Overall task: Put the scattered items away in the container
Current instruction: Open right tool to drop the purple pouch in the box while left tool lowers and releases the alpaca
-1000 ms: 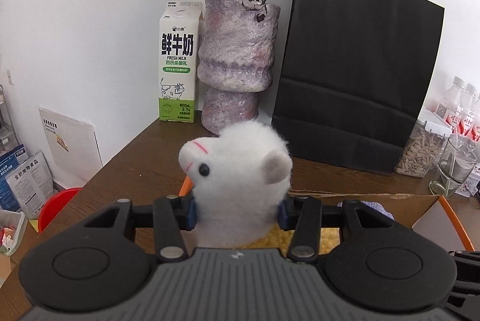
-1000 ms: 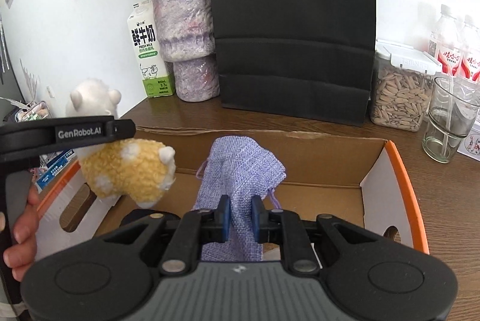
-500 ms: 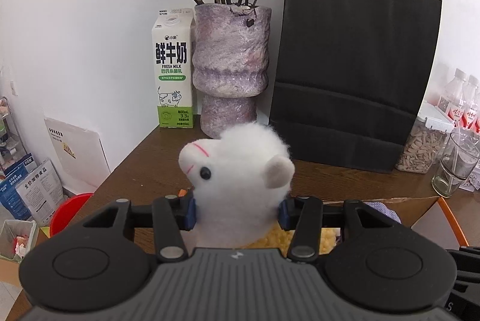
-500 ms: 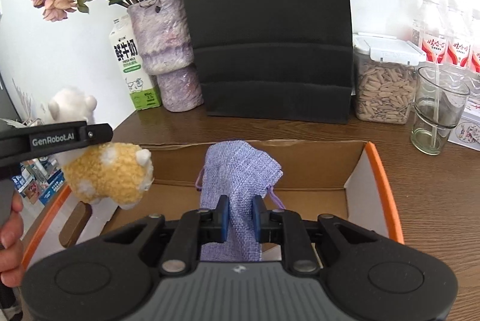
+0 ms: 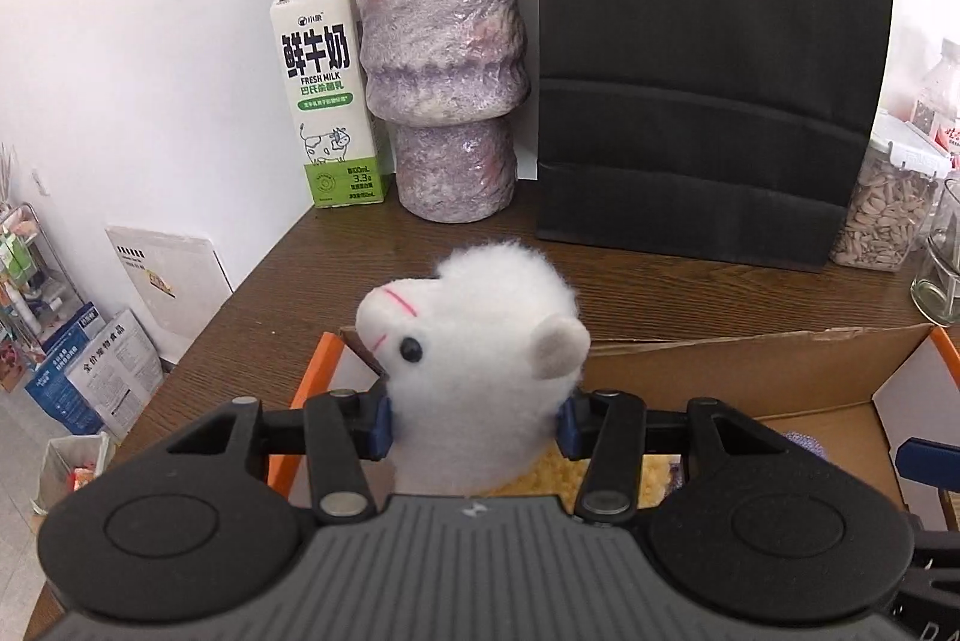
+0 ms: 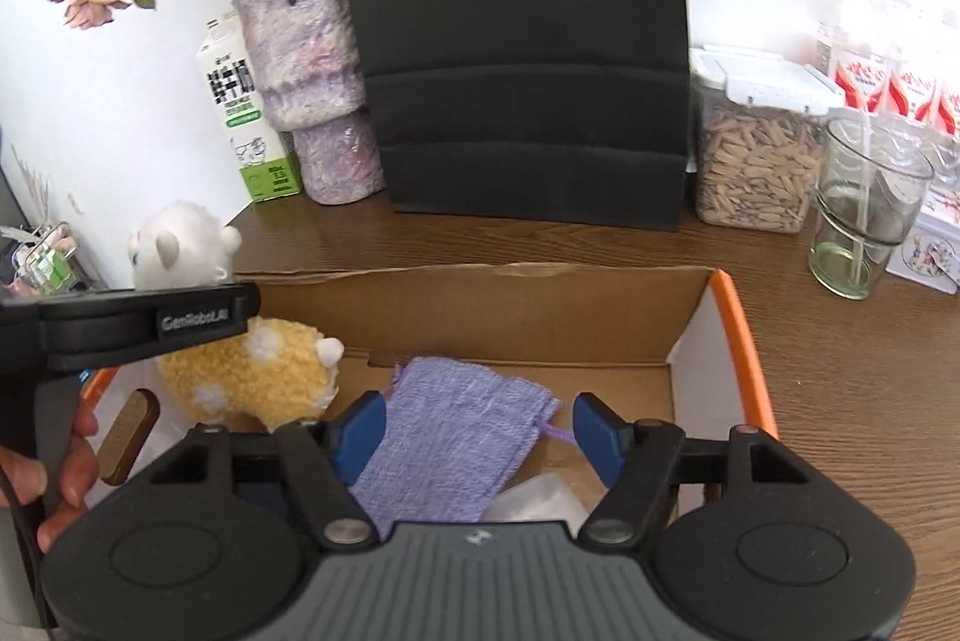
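Note:
My left gripper is shut on a white and yellow plush alpaca, held over the left end of the open cardboard box. In the right wrist view the toy's white head and yellow body hang inside the box's left end under the left gripper. My right gripper is open above a purple cloth pouch that lies on the box floor. A clear plastic bag lies beside the pouch. The box has orange rims.
A black paper bag, a purple vase with dried roses and a milk carton stand behind the box. A jar of seeds, a glass and bottles stand at the back right.
My right gripper has opened and let go of the purple pouch, which now lies in the box. My left gripper has brought the plush alpaca lower over the box's left end.

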### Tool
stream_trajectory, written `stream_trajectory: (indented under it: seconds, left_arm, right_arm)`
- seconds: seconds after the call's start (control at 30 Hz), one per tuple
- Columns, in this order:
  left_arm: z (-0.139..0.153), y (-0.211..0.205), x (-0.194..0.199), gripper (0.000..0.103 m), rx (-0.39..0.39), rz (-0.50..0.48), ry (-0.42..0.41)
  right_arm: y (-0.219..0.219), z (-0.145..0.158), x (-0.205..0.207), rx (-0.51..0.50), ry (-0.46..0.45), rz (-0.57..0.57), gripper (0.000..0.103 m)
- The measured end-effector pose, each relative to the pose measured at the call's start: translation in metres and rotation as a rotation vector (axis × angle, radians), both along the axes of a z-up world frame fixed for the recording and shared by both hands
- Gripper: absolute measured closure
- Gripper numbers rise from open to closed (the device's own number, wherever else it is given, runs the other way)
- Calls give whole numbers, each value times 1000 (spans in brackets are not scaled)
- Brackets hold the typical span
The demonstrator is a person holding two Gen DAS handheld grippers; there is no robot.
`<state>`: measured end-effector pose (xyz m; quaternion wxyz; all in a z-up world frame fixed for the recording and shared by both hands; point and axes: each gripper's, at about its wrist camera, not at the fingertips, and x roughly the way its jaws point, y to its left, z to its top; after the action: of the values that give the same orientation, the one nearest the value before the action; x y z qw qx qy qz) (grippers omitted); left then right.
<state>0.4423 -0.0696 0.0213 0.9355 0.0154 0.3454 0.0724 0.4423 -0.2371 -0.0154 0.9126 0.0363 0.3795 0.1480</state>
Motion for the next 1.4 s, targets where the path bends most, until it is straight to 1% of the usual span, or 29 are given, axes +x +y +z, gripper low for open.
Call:
stream_trajectory:
  seconds: [0.07, 0.13, 0.17, 0.2, 0.3, 0.33, 0.53, 0.57, 0.63, 0.83, 1.0, 1.07, 1.13, 1.17, 1.2, 1.23, 1.27, 1.3, 1.33, 1.37, 1.4]
  left_arm:
    - [-3, -1, 1, 51, 4, -19, 12]
    - [-8, -6, 0, 42, 59, -53, 30]
    - [-7, -7, -1, 41, 77, -54, 30]
    - [-6, -7, -3, 38, 84, -61, 26]
    - [-1, -7, -11, 24, 86, -93, 24]
    - [0, -7, -14, 23, 96, -101, 23]
    - [-2, -5, -22, 24, 124, -114, 35]
    - [-4, -4, -22, 26, 130, -121, 40]
    - [-6, -5, -22, 42, 152, -132, 55]
    - [-6, -9, -27, 51, 199, -177, 63]
    - [-7, -4, -34, 54, 198, -195, 64]
    - [-6, -2, -34, 53, 184, -186, 65]
    - [-3, 1, -34, 52, 159, -186, 49]
    - [-2, 2, -35, 51, 155, -186, 37]
    - [0, 2, -36, 44, 156, -183, 21]
    - [3, 3, -39, 34, 161, -182, 3]
    - [5, 3, -41, 29, 168, -183, -15]
    - [8, 2, -44, 18, 183, -177, -33]
    - [11, 1, -48, 12, 195, -168, -49]
    - [14, 1, -51, 10, 199, -165, -65]
    - [16, 2, -54, 5, 197, -164, -72]
  right_arm:
    - [-2, -2, 2, 9, 16, -5, 35]
    - [-2, -2, 2, 12, 12, 1, 35]
    - [-2, -2, 1, 8, 10, 1, 35]
    - [-1, -2, 1, 4, 9, 3, 35]
    - [-1, -2, 0, 5, 7, 0, 35]
    - [-1, -2, 1, 6, 9, -1, 35]
    - [0, -2, -1, 0, 5, 1, 35]
    - [0, -2, -1, 0, 4, 1, 35]
    - [0, -2, -1, 1, 4, 1, 35]
    - [0, -2, -1, -1, 2, 3, 34]
    - [0, -3, -1, -1, 2, 3, 34]
    - [0, -3, -1, -2, 2, 3, 34]
    - [0, -3, -1, -1, 1, 4, 34]
    - [0, -3, -1, -1, 0, 4, 34]
    - [0, -3, -1, -1, 1, 3, 34]
    - [0, -2, -2, -1, 0, 3, 34]
    - [1, -2, -2, -1, -1, 3, 33]
    - [1, -1, -3, -3, -4, 6, 32]
    - [2, 0, -4, -5, -9, 10, 29]
    - [2, 2, -6, -9, -15, 14, 27]
    - [3, 4, -8, -13, -22, 18, 26]
